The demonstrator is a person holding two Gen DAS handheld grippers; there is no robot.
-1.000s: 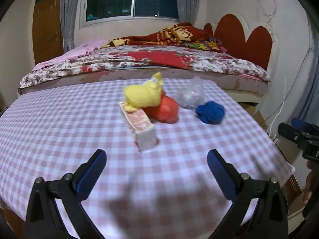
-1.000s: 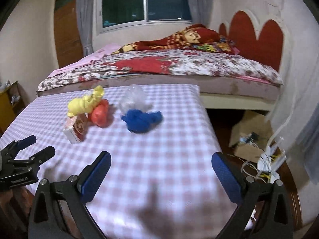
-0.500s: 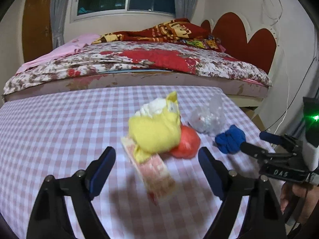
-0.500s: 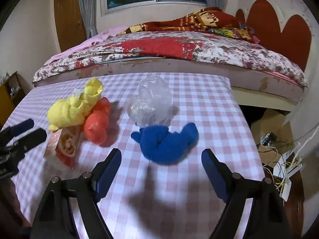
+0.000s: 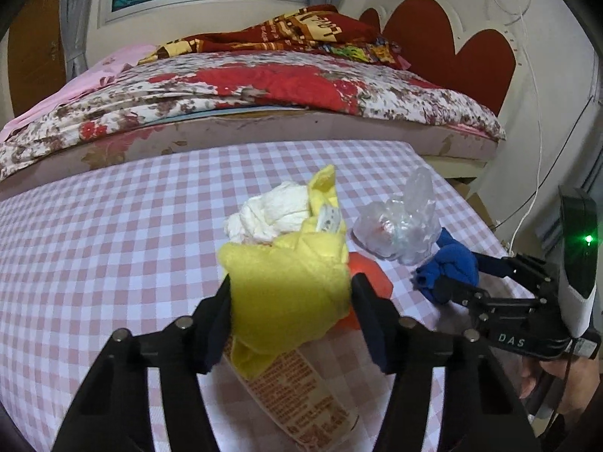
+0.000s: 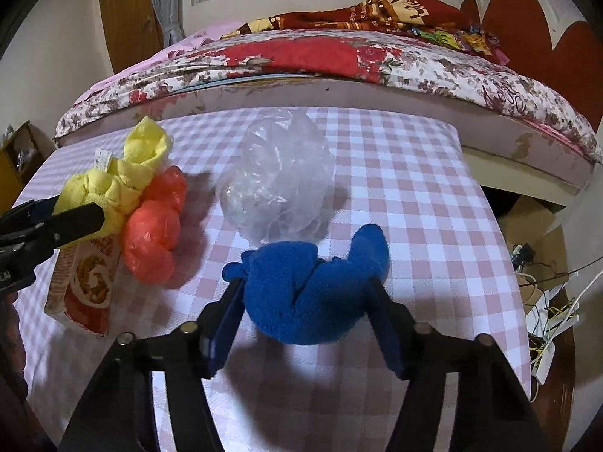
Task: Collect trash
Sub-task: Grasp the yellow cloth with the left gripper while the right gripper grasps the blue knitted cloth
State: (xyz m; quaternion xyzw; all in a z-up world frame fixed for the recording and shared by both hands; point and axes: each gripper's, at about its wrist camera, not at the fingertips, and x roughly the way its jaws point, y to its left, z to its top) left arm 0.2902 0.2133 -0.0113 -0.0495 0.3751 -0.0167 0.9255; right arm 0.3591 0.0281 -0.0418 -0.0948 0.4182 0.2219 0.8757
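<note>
Trash sits clustered mid-worktop [image 5: 94,226]. Left view: the left tongs [image 5: 290,324] have just been closing and now clasp the yellow cloth [image 5: 286,293], which lies atop a printed box [image 5: 301,395] with a white wad [image 5: 271,214] behind and an orange bag [image 5: 371,275] at its right. Right view: the right tongs [image 6: 305,312] have likewise narrowed onto the blue cloth [image 6: 301,293]. Both grips look ready for lifting. A clear bag [image 6: 275,180] touches the blue cloth's far side and may drag along.

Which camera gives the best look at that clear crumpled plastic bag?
The right wrist view: the clear plastic bag sits mid-frame, unobstructed, just behind the blue cloth. The left wrist view shows it smaller, off to the right.
</note>
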